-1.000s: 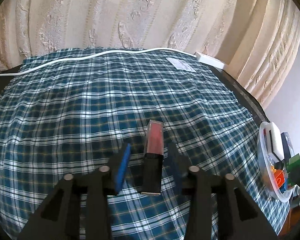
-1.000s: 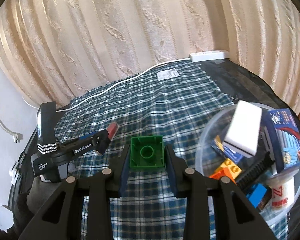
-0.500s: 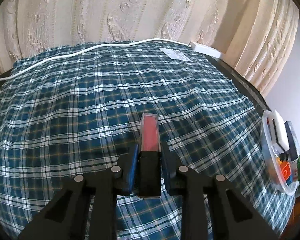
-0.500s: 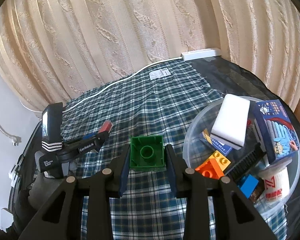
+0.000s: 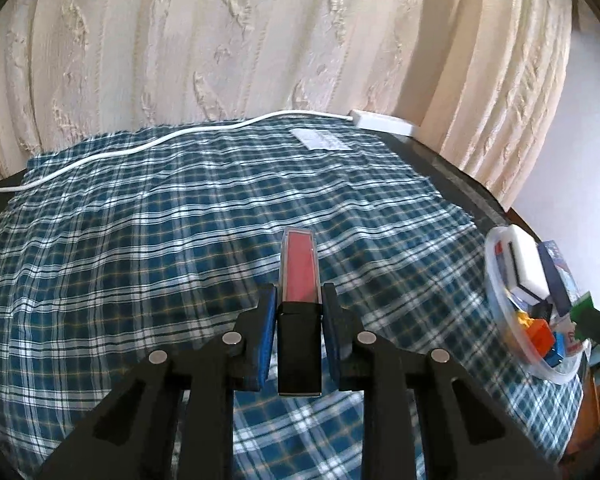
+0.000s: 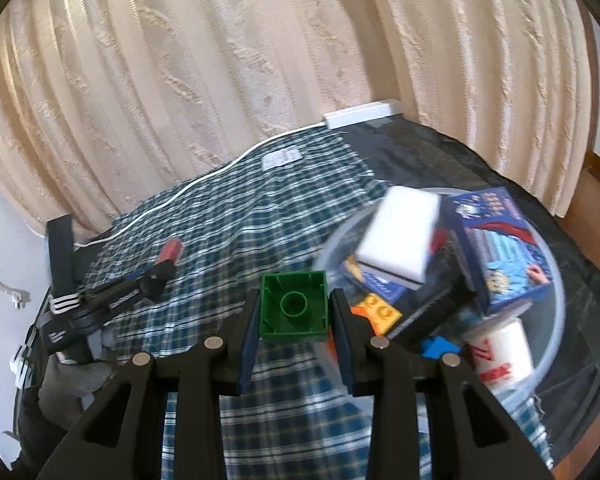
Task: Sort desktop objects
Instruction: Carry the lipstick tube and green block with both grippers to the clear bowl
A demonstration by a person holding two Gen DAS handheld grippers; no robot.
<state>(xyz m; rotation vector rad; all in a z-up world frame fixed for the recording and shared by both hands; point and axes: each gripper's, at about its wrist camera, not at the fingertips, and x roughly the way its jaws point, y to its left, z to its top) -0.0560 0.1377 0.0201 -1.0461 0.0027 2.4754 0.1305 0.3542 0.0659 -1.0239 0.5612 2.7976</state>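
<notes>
My left gripper (image 5: pixel 299 312) is shut on a lip gloss tube (image 5: pixel 299 276) with a black cap and red body, held above the plaid cloth (image 5: pixel 180 220). It also shows in the right wrist view (image 6: pixel 168 254). My right gripper (image 6: pixel 294 312) is shut on a green toy brick (image 6: pixel 293 307), hollow side towards the camera, at the left rim of the clear plastic bowl (image 6: pixel 556 280). The bowl also shows in the left wrist view (image 5: pixel 496 280), with the green brick (image 5: pixel 584 306) over it.
The bowl holds a white sponge (image 6: pixel 400 236), a blue box (image 6: pixel 500 248), an orange brick (image 6: pixel 380 312), a blue brick (image 6: pixel 440 348) and a white cup (image 6: pixel 500 348). A white cable (image 5: pixel 160 144) and power strip (image 5: pixel 384 122) lie along the curtain. A paper slip (image 5: pixel 320 139) lies on the cloth.
My left gripper closed on the lip gloss and lifted it off the cloth. My right gripper carried the green brick rightwards to the bowl's rim.
</notes>
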